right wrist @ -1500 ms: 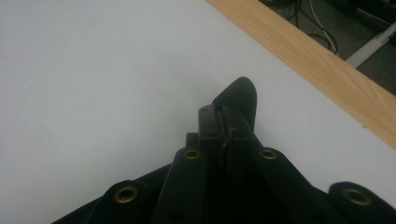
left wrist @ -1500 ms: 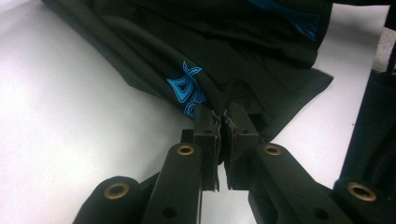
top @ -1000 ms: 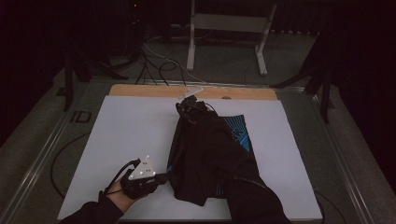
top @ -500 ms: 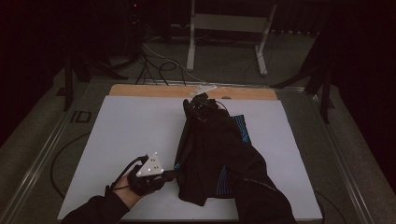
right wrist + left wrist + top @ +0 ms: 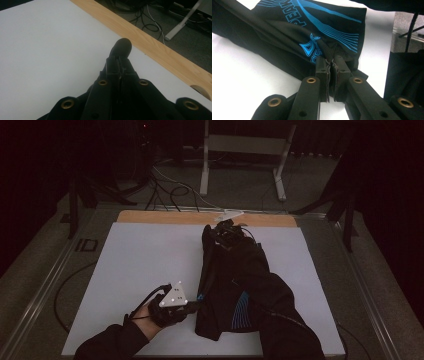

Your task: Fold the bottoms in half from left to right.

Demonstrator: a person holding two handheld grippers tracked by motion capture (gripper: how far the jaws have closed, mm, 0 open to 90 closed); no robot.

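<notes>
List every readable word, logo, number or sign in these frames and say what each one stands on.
"PEAK": blue capitals, cut off by the frame's top edge, on the black garment, left gripper view; more letters may follow.
Blue emblem with letters on the same garment, beside the left gripper: partly folded under, not readable.
"ID"-like dark mark on the table frame, high view: too dim to be sure.
Blue line pattern on the garment, high view: no text legible.

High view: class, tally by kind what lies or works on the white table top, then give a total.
Black garment with blue print: 1
Grippers, left gripper and right gripper, each clamped on the garment: 2
Total: 3
</notes>
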